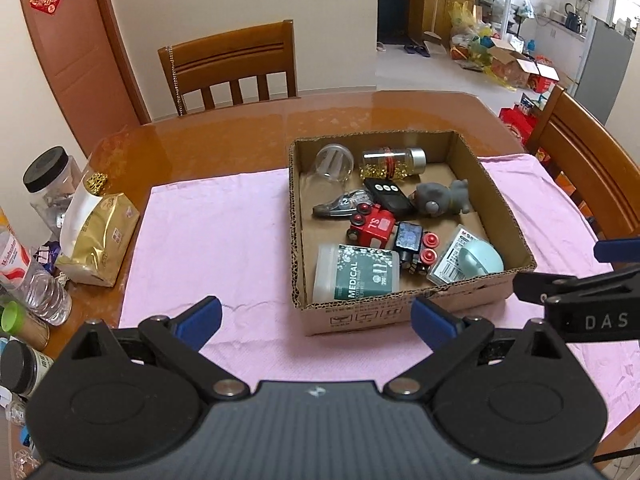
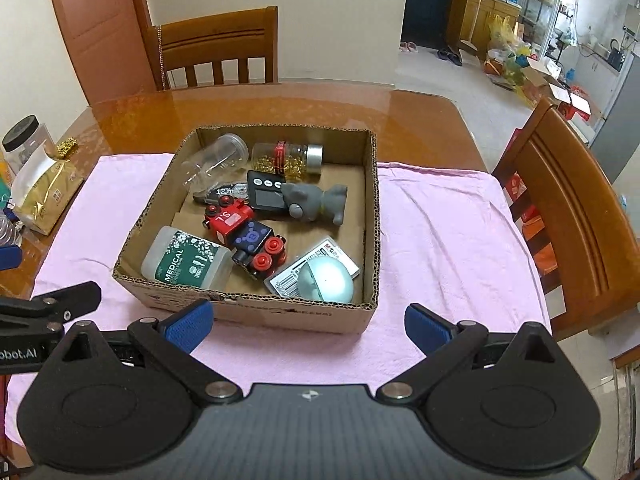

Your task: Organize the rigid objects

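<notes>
Left gripper (image 1: 316, 322): hanging spread wide, holding nothing, near edge of cloth.
Right gripper (image 2: 308, 326): also gaping, empty, just near of the box.
Box (image 2: 256, 312): sitting on the pink cloth (image 2: 440, 240), mid-table, just far of both tools; right gripper is facing it squarely, left is looking at its near-left corner.
Contents: everything is lying inside already: swab tub (image 2: 188, 262), toy train (image 2: 244, 232), mint case (image 2: 326, 280), grey figure (image 2: 316, 202), remote (image 2: 266, 194), two bottles (image 2: 290, 160) at the far wall.
Key relation: train's long axis is running far-left to near-right; nearest pieces are sitting just past the near wall, so any reach is going over that rim. Right arm judged better placed.
Surface: glossy wooden table (image 1: 224, 140), cloth wrinkling slightly.
Left edge: gold bag (image 1: 96, 236), jars crowding there.
Room: chairs (image 1: 232, 68) far and right; cluttered kitchen beyond.
</notes>
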A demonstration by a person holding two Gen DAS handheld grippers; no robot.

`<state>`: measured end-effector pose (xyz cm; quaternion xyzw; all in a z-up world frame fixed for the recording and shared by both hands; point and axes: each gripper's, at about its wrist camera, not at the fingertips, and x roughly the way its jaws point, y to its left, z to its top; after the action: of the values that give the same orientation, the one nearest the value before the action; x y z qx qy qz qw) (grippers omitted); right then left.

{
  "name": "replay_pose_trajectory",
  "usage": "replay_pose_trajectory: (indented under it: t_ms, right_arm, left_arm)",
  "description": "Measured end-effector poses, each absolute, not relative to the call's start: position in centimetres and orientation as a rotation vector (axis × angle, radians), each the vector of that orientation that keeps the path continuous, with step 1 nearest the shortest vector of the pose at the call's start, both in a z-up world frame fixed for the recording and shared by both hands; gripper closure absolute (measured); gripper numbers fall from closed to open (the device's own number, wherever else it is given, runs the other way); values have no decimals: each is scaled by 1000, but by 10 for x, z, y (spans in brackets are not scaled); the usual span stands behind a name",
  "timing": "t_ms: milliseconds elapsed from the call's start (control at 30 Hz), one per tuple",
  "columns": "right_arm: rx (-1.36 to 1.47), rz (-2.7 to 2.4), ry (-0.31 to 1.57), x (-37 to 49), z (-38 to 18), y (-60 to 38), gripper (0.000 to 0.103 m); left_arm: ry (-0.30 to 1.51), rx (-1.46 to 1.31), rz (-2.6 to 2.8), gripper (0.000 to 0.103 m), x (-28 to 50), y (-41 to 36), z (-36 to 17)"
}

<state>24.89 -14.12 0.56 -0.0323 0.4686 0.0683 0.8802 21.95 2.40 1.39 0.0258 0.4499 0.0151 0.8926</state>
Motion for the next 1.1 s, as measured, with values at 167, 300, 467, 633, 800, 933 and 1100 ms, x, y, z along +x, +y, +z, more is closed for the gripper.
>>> replay_pose_trajectory:
  t_ms: [167, 300, 467, 633, 800, 933, 1100]
  right_arm:
    - [-66, 143, 972, 247, 9, -139, 0]
    - [-61, 149, 968, 246, 9, -139, 0]
    - [-63, 149, 966, 246, 10, -139, 0]
    - [-54, 149, 960, 246, 11, -139, 0]
    - [-53, 147, 957, 246, 12, -139, 0]
    - [-46, 147, 949, 245, 13, -139, 0]
    - [-42, 142, 948, 246, 13, -140, 0]
  left_arm:
    - [935, 53, 36, 3, 219, 23, 16]
    - [929, 47, 37, 3, 219, 23, 16]
    - [926, 43, 44, 3, 219, 24, 17]
    - [924, 38, 50, 3, 219, 25, 18]
    - [922, 35, 52, 3, 219, 26, 18]
    - [921, 37, 50, 3, 219, 26, 18]
    - [920, 38, 50, 3, 219, 25, 19]
